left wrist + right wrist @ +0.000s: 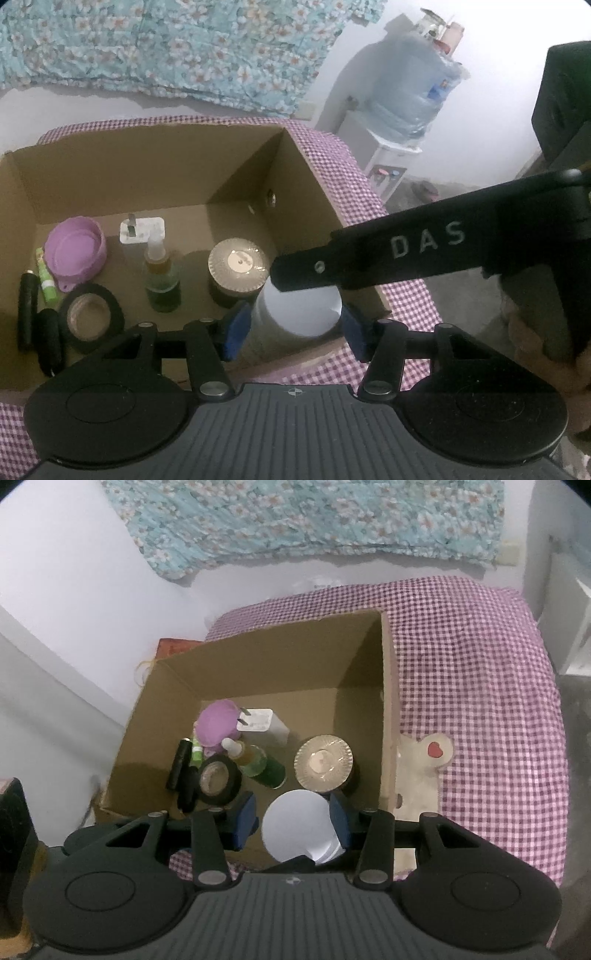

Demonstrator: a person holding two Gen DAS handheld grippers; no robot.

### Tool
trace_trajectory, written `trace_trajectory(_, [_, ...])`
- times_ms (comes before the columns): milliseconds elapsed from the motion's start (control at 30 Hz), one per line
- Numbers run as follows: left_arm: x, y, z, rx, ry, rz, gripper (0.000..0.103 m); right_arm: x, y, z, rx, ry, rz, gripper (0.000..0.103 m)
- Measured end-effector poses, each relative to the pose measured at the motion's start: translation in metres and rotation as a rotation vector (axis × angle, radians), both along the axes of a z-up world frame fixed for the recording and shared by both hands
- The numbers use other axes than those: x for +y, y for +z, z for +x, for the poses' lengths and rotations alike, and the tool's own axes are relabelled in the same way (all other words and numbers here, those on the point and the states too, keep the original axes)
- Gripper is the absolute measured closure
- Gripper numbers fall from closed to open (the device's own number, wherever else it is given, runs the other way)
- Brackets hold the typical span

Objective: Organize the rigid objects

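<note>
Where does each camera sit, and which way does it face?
Left wrist: on the left hand-held gripper, looking down into the cardboard box; the right hand-held gripper's finger and a hand show.
Right wrist: on the right hand-held gripper, looking down into the box; only its own fingers show.
Shared: white round container, purple bowl.

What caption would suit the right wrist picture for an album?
Open gripper straddling a white jar in a cardboard box already holding bottles, tape and a lilac cup.
</note>
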State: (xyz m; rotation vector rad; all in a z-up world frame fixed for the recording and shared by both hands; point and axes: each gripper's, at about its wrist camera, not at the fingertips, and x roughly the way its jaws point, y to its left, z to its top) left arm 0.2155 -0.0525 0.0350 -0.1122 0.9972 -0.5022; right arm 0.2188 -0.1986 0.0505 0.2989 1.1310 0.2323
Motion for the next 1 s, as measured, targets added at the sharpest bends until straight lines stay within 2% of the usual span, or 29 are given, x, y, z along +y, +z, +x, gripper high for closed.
trace_trajectory(167, [-0.007, -0.003, 0.003, 0.011, 0.009, 0.021, 0.05, -0.001, -0.008, 0.004, 0.038, 0.015, -0.004, 0.056])
trace_trajectory(300, [-0.008, -0.002, 0.001, -0.019, 0.023, 0.047, 0.051, -0.002, -0.015, 0.004, 0.062, 0.018, 0.017, 0.055])
trace_trajectory(700, [0.011, 0.003, 0.007, -0.029, 0.087, 0.068, 0.051, 0.003, -0.019, 0.011, 0.076, 0.017, 0.114, 0.055])
trace_trajectory(1000, [0.011, 0.003, 0.01, -0.035, 0.08, 0.075, 0.05, 0.005, -0.023, 0.015, 0.07, -0.002, 0.134, 0.055])
